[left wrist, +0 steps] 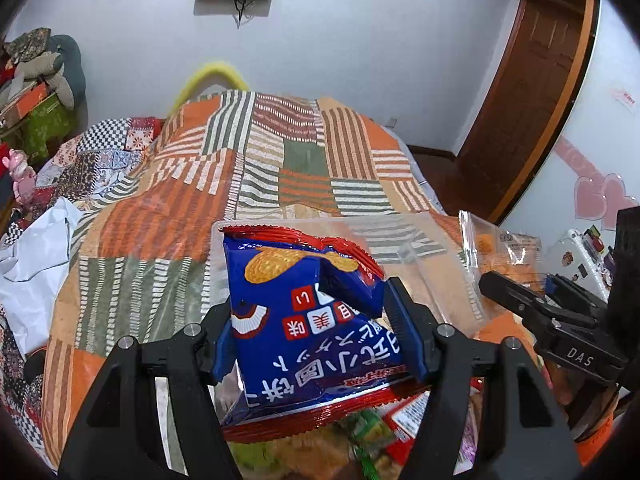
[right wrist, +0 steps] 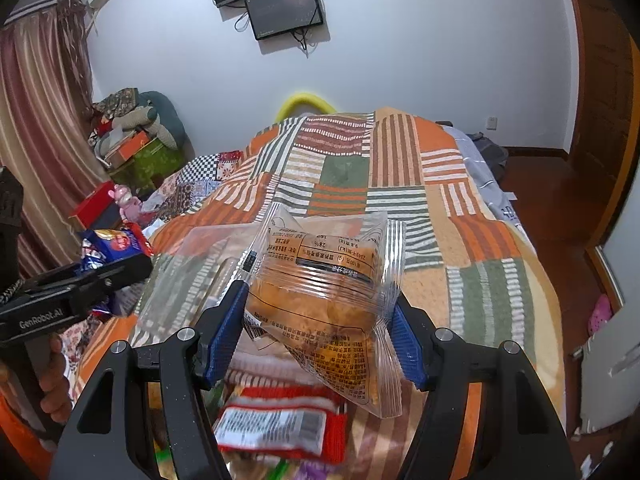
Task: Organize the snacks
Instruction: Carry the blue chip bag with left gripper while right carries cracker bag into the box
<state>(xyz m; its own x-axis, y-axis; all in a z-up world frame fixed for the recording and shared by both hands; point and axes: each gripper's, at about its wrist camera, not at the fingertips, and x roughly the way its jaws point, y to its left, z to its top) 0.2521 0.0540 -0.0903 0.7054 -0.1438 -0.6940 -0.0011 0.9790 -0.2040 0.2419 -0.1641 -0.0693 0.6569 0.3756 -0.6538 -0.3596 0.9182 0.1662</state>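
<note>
Glossy blue crinkled snack bag (left wrist: 316, 312) pinched in left hand-held gripper (left wrist: 316, 332), clear bun wrapper (right wrist: 324, 300) in right hand-held gripper (right wrist: 316, 328).

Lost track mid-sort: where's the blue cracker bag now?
The blue cracker bag is pinched in the left claw, held above the clear plastic bin on the bed.

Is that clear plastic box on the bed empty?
Apparently empty: the bedspread pattern shows through the clear plastic box; both snack packets are held above it.
</note>
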